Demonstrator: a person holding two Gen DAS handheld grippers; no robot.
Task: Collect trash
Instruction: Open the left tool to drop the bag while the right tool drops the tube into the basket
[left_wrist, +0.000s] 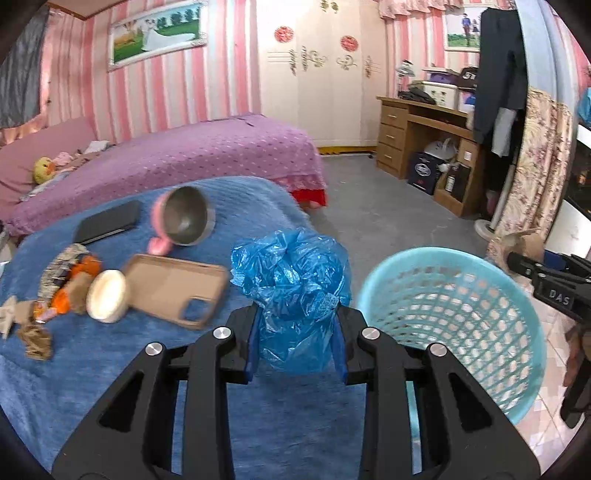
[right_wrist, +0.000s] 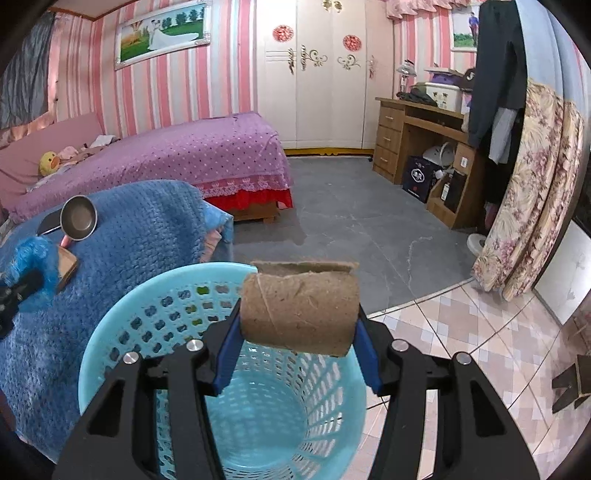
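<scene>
Left gripper (left_wrist: 297, 345): clenched on a crumpled blue plastic bag (left_wrist: 291, 284); the two pads press the bag from both sides, and the bag swells out above them.
Place of the bag: over the right edge of the blue blanket (left_wrist: 110, 376), just beside the rim of the basket (left_wrist: 373, 291), not yet inside it.
Right gripper (right_wrist: 299, 350): grasping a brown cardboard tube (right_wrist: 301, 308); the tube lies across between the blue pads, with a torn flap at its top.
Place of the tube: above the open mouth of the light blue basket (right_wrist: 110, 325), near its far rim.
Basket: a plastic basket with holes in the wall; it stands on the floor just beside the blanket edge; in the right wrist view its bottom looks bare.
Still on the blanket: a brown phone case (left_wrist: 177, 288) near the middle, a round white lid or tape roll (left_wrist: 107, 295) touching its left side, a pink cup with metal inside (left_wrist: 184, 221) lying on its side behind them, and a dark phone (left_wrist: 107, 221) at the far edge.
Left edge of the blanket: some wrappers and paper scraps (left_wrist: 62, 284) in a small heap; I cannot tell exactly what each one is.
</scene>
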